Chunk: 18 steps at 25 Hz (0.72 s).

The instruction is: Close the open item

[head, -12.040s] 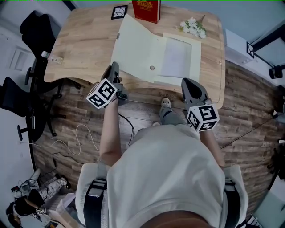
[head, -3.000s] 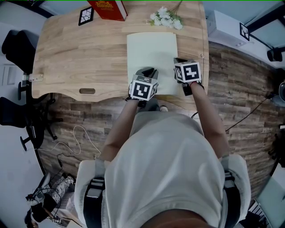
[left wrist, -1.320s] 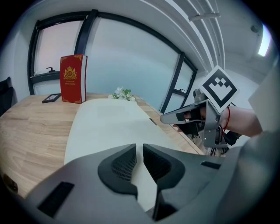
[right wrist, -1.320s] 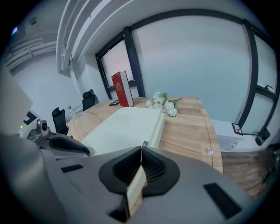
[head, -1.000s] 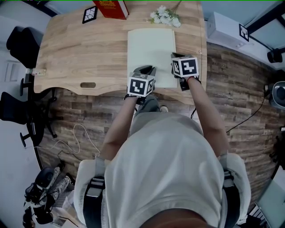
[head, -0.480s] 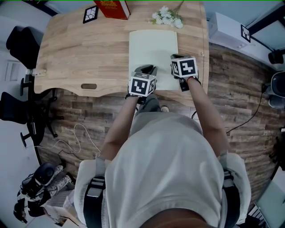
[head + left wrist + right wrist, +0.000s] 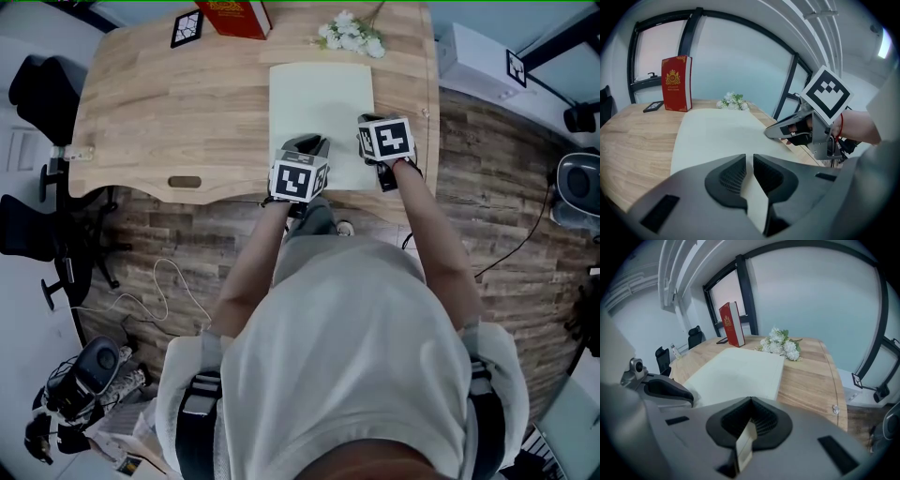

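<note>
The cream folder (image 7: 321, 103) lies closed and flat on the wooden table (image 7: 169, 103). My left gripper (image 7: 305, 146) sits on its near left corner. In the left gripper view the left gripper (image 7: 749, 161) has its jaws a narrow slit apart with nothing between them, and the folder (image 7: 717, 131) stretches ahead. My right gripper (image 7: 366, 127) rests at the folder's near right edge. The right gripper view shows the right gripper (image 7: 751, 404) shut, pads together, with the folder (image 7: 736, 371) below and ahead. Cream seen behind the pads looks like the folder underneath.
A red book (image 7: 232, 17) stands at the table's far edge beside a marker card (image 7: 186, 28). White flowers (image 7: 352, 36) lie just beyond the folder. A small bottle (image 7: 70, 155) sits at the table's left edge. Black chairs (image 7: 37, 84) stand on the left.
Twelve seconds ago the folder lay open and both grippers were off the table; now it is closed with both grippers on its near edge. Nothing moved noticeably in the last second.
</note>
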### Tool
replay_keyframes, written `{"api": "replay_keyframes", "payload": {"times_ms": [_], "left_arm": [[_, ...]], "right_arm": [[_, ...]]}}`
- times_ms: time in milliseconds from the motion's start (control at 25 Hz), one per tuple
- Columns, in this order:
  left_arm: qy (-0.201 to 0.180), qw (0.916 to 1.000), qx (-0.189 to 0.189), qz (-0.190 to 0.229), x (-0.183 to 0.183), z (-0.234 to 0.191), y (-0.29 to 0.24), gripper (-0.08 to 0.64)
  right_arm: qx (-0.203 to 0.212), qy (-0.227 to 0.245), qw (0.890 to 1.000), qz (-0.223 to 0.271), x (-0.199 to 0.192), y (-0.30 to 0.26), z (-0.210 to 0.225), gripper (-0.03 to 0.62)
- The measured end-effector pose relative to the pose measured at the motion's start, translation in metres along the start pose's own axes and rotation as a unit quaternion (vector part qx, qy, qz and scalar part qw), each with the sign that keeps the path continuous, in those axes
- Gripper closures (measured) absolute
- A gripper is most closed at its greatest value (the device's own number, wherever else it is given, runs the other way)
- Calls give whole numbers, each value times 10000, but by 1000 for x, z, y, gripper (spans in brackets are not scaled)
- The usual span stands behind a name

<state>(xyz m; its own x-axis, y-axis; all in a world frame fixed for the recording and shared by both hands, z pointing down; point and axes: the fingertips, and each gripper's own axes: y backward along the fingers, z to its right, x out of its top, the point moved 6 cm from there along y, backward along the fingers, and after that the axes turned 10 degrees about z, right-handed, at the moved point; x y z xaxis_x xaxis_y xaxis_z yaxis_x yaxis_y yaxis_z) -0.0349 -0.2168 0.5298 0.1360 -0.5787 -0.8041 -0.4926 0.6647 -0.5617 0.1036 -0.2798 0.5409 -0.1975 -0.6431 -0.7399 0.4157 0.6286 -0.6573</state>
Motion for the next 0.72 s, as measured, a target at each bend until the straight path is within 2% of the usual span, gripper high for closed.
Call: {"api": "replay_keyframes", "payload": {"times_ms": [200, 440, 720], "left_arm": [[-9, 10000, 48, 7, 1, -1, -2, 496], [-14, 9998, 99, 148, 4, 0, 1, 497], [114, 9997, 142, 191, 2, 6, 13, 496]], "right_arm": [[63, -99, 9999, 18, 0, 0, 1, 572], [-136, 346, 9992, 170, -2, 3, -4, 572], [-29, 163, 9994, 314, -5, 15, -4, 572]]}}
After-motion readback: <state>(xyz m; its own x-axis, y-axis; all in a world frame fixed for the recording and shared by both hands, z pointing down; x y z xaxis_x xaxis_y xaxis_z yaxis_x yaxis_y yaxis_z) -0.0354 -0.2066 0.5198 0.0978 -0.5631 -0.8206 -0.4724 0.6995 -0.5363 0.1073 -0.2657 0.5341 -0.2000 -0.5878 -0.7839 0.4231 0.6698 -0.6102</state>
